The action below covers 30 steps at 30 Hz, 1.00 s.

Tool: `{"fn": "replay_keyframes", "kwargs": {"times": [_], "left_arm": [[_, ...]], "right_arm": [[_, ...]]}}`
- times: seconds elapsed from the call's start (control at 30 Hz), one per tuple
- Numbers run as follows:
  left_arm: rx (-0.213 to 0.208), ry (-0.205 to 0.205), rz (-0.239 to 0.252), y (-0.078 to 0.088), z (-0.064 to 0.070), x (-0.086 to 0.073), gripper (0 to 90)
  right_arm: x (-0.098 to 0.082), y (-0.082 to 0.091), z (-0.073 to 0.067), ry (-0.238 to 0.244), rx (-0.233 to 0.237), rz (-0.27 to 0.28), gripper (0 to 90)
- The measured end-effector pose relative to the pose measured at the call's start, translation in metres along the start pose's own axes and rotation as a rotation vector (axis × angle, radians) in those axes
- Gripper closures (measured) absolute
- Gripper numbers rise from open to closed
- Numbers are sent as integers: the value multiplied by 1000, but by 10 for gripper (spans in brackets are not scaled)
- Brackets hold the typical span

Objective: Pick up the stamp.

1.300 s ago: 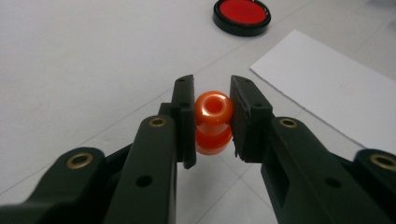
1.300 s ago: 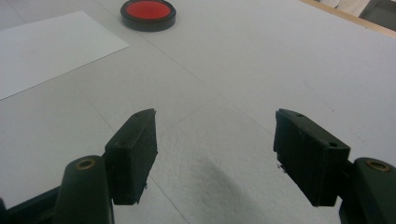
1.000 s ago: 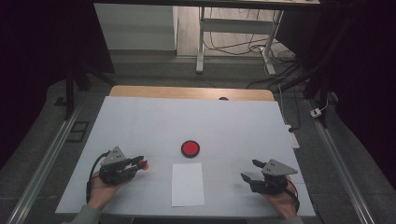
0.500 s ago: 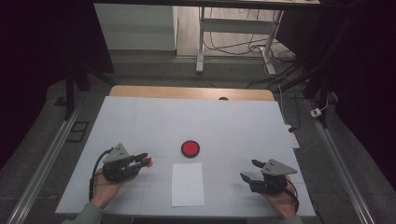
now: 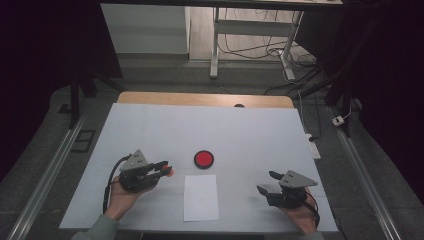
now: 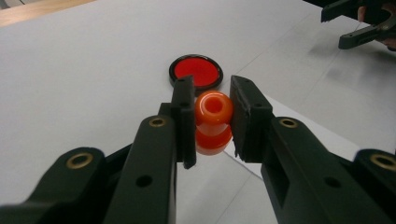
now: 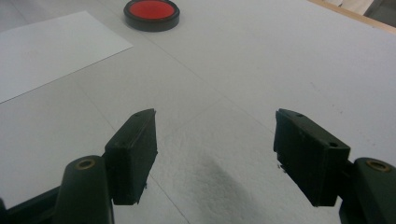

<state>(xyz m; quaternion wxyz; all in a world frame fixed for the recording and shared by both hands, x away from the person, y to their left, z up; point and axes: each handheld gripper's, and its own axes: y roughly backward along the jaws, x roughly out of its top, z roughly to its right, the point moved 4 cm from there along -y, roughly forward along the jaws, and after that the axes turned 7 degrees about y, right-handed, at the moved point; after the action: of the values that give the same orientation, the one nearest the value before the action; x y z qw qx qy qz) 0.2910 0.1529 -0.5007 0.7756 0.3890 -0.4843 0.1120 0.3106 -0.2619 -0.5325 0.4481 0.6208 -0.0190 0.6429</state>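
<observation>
While the left gripper [image 6: 211, 112] has its jaws clenched on a small orange plastic stamp with a rounded, waisted body [image 6: 213, 122], the stamp's long axis runs straight out along the jaws, hollow end forward. Directly ahead and slightly lower sits the round red ink pad in its black rim [image 6: 195, 71] on the white bench [image 5: 250, 135]. A white paper sheet [image 5: 201, 197] lies just beside it. The right gripper [image 7: 215, 154], jaws released and empty, waits farther off.

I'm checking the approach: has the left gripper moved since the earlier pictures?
Yes. The left gripper, shut on the orange stamp, moved closer to the red ink pad.
</observation>
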Motion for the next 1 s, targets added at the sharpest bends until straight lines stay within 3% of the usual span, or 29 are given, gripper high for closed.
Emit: {"fn": "replay_keyframes", "kwargs": {"times": [0.43, 1.0], "left_arm": [[-30, -42, -2, -17, 17, 15, 720], [-117, -48, -15, -37, 32, 24, 720]], "right_arm": [[0, -1, 0, 2, 5, -3, 299], [-3, 1, 1, -7, -3, -7, 299]]}}
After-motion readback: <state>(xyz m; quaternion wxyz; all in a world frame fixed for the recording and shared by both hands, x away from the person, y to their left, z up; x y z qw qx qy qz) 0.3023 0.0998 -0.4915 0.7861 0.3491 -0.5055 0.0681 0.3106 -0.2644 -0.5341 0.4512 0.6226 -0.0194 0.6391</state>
